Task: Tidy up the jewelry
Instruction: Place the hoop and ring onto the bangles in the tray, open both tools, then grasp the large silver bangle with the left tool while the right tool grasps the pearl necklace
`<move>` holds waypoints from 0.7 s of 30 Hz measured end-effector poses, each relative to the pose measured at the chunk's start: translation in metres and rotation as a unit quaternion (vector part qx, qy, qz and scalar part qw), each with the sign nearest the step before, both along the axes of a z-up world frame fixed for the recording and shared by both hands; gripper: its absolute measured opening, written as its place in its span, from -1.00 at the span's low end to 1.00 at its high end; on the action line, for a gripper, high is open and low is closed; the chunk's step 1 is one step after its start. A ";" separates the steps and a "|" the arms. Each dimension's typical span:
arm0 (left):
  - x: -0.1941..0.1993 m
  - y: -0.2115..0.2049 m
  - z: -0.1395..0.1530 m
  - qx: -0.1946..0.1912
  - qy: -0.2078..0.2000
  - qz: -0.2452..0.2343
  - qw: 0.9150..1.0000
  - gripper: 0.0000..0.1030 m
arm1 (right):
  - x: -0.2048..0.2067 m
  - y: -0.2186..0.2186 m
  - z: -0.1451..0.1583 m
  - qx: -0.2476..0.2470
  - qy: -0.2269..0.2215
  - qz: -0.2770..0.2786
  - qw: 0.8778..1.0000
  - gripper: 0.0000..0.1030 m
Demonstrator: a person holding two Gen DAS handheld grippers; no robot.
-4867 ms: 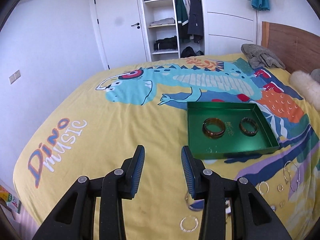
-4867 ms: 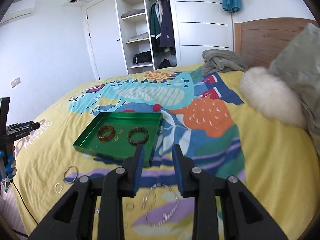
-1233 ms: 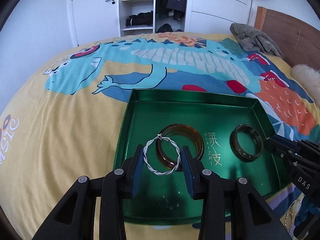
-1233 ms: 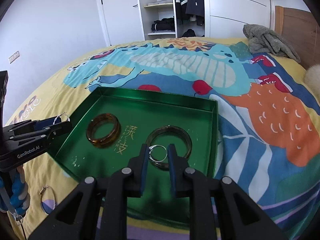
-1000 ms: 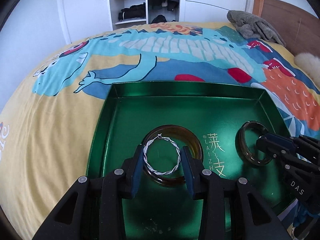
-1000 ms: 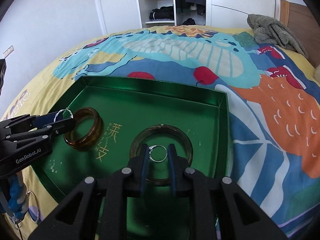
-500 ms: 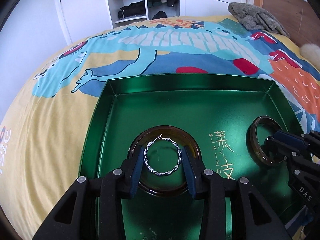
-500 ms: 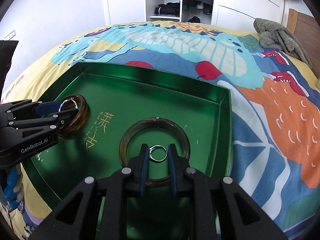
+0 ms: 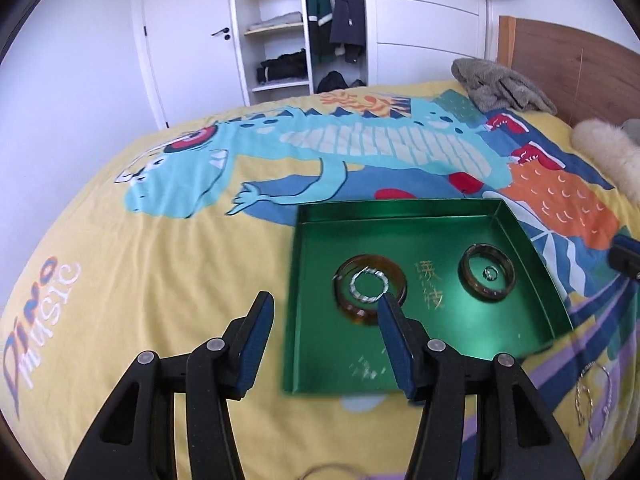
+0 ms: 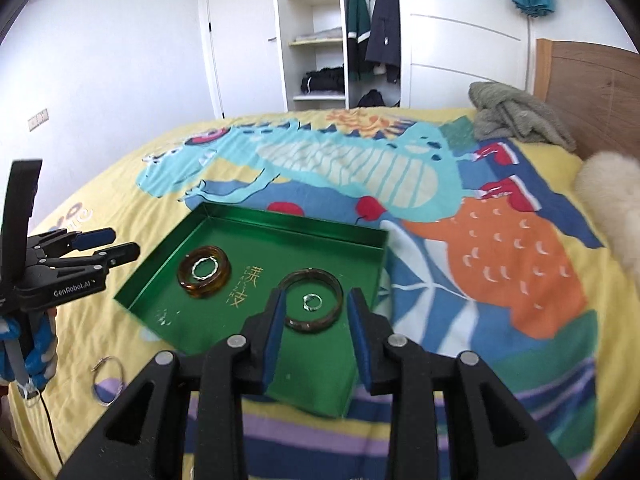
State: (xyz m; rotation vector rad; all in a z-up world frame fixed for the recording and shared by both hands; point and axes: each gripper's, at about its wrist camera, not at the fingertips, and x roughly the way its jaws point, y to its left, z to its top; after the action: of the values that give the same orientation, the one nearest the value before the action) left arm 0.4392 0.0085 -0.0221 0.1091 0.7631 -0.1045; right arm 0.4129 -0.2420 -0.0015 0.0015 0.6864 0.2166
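Note:
A green tray [image 9: 524,240] [image 10: 168,256] lies on the bed. In it an amber bangle [image 9: 352,312] [image 10: 188,284] has a twisted silver hoop [image 9: 369,291] [image 10: 205,267] lying inside it. A darker bangle [image 9: 468,276] [image 10: 292,322] has a small silver ring [image 9: 489,273] [image 10: 312,302] inside it. My left gripper [image 9: 324,312] [image 10: 110,246] is open and empty, above the tray's near left edge. My right gripper [image 10: 316,312] is open and empty, above the tray's near side; only its tip shows in the left wrist view [image 9: 624,256].
Loose silver bracelets [image 9: 594,400] lie on the yellow dinosaur bedspread [image 9: 160,264] right of the tray, and a silver hoop [image 10: 107,376] lies to its left. A grey cloth [image 10: 516,114], a fluffy pillow [image 10: 612,188] and the wooden headboard [image 9: 576,64] are at the far right.
Both grippers opened and pulled back up from the tray. The twisted hoop now lies inside the amber bangle and the small ring inside the darker bangle.

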 end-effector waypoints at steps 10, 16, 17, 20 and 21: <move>-0.085 0.065 0.020 0.006 -0.014 0.038 0.999 0.05 | -0.112 -0.038 0.040 0.010 -0.022 -0.028 0.999 -0.37; -0.118 0.092 0.008 -0.005 0.000 0.056 0.998 0.06 | -0.158 -0.048 0.033 0.014 -0.016 -0.042 0.999 -0.14; -0.122 0.096 0.005 -0.009 0.003 0.059 0.998 0.07 | -0.164 -0.050 0.030 0.016 -0.014 -0.044 0.999 -0.14; -0.131 0.101 -0.005 -0.020 0.011 0.064 0.998 0.12 | -0.176 -0.053 0.016 0.019 -0.001 -0.047 0.999 -0.06; -0.133 0.101 -0.009 -0.021 0.014 0.064 0.998 0.14 | -0.178 -0.054 0.011 0.021 0.003 -0.049 0.999 -0.02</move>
State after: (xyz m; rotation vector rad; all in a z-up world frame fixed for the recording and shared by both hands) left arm 0.3061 0.1097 -0.0313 0.0183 0.7926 -0.0009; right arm 0.2347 -0.2965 0.0099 0.0748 0.6851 0.1372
